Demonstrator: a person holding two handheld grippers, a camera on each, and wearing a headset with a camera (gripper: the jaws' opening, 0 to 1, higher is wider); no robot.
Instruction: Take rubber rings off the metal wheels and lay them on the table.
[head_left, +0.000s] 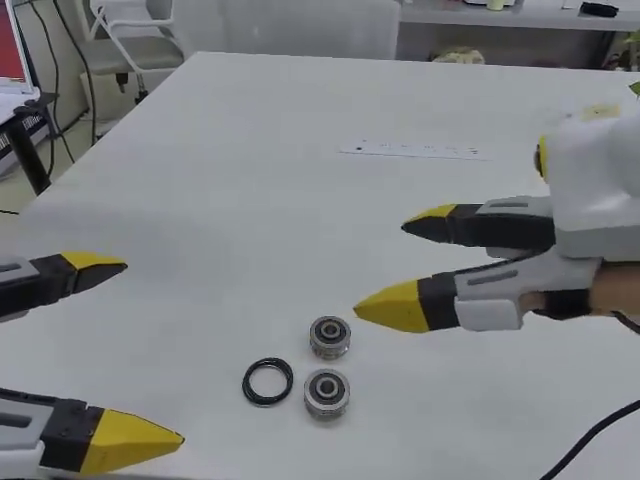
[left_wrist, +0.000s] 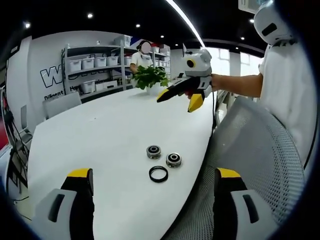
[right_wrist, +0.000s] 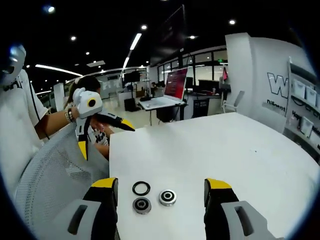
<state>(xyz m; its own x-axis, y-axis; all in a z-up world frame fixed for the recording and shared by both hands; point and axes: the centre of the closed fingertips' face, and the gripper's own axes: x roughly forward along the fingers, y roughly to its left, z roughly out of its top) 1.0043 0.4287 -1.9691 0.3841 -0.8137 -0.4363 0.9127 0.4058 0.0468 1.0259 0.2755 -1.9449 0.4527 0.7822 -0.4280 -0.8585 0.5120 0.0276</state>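
Beside the loose rubber ring (head_left: 268, 381), the metal wheels (head_left: 329, 336) lie nearer the right gripper (head_left: 385, 268) than the left gripper (head_left: 150, 350), both with jaws apart.

Open office — shelves (left_wrist: 95, 75), monitor (right_wrist: 176, 83)

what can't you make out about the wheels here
Two small silver metal wheels: too small in all views to tell whether either carries a ring like the loose black rubber ring.
Left tool: body cut off by the head view's left edge.
Pale label on the white table: print too small, head view.
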